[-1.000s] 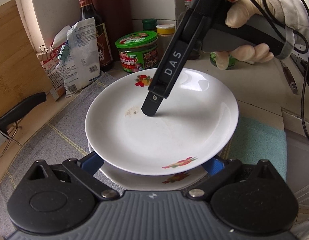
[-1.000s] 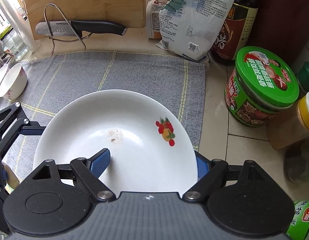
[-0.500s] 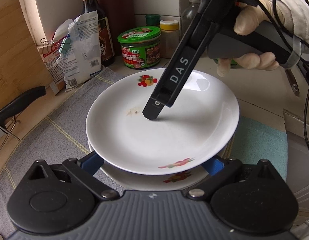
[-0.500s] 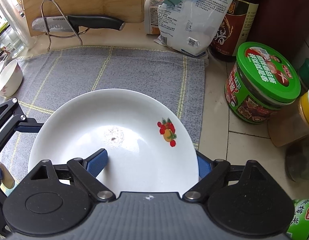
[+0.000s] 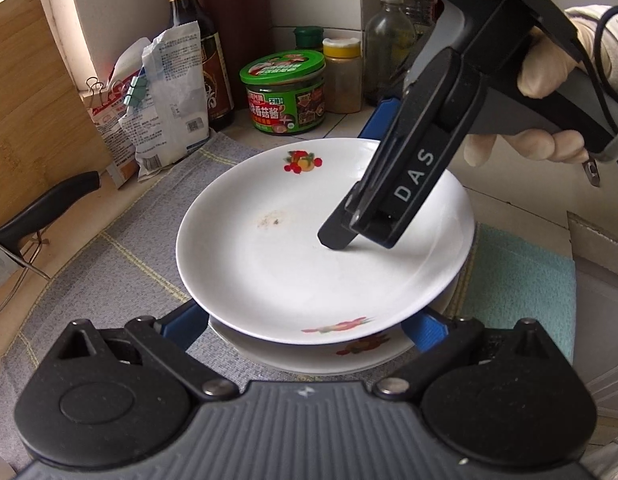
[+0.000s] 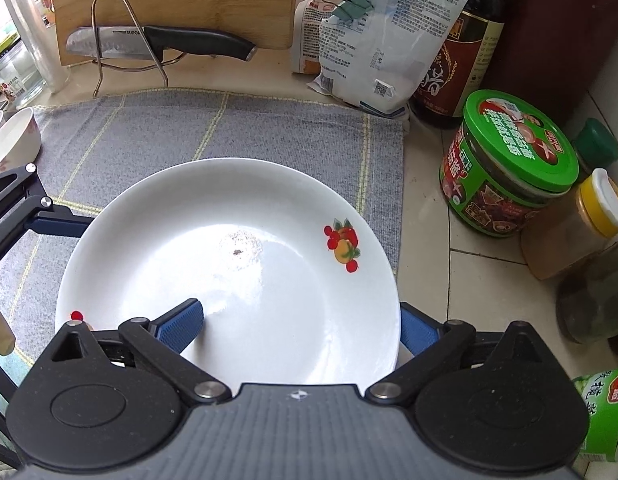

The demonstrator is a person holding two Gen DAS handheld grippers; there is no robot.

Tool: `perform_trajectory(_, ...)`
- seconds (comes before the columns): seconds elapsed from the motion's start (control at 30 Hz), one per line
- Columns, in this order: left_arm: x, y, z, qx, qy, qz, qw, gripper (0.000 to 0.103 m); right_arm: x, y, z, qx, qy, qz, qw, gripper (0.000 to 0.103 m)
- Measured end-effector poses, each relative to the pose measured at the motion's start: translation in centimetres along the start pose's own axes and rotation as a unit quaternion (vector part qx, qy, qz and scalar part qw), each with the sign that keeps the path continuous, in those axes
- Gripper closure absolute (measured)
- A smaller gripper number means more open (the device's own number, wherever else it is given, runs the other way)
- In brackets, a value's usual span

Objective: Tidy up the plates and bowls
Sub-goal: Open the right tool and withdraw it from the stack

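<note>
Jaws of right gripper opening, straddling near-right rim of white round fruit-print plate, frame centre, unpinched. Left gripper spread wide beside lower stacked plate.

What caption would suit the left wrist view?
Right gripper opening over the top plate, stacked on a second plate on the grey cloth.

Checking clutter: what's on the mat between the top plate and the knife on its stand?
Nothing. In the right wrist view only bare grey mat separates the top plate from the knife.
</note>
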State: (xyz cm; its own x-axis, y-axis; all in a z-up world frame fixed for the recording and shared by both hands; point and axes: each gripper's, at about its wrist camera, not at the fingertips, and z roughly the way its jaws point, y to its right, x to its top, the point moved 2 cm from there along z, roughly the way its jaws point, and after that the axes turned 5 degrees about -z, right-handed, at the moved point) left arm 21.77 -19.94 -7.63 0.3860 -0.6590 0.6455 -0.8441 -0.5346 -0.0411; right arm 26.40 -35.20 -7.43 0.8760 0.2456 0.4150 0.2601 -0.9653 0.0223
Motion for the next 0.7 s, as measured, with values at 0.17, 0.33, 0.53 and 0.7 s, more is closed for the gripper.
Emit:
perform_trajectory(0.17,0.0,-0.3,-0.3,-0.013,-0.01,-0.01,0.9998,0.002,-0.6,-0.6,-0.6,-0.017,0.005,-0.009,1.0,0.001)
perform_trajectory(0.33,-0.8,-0.4,-0.2,-0.034,-0.033,-0.029,0.9985,0.0,-0.9,-1.0,-0.8,-0.024,0.006,-0.011,1.0,0.001)
perform_trajectory(0.53,-0.9,-0.3,-0.4,-0.025,-0.034,-0.016,0.999,0.0,-1.2,-1.1,-1.2,-0.024,0.013,-0.004,1.0,0.001)
perform_trajectory(0.7,-0.9,0.0,-2.1,-0.017,0.008,0.001,0.9998,0.001,-1.4,-1.3,-2.3,-0.045,0.029,-0.005,0.999,0.001)
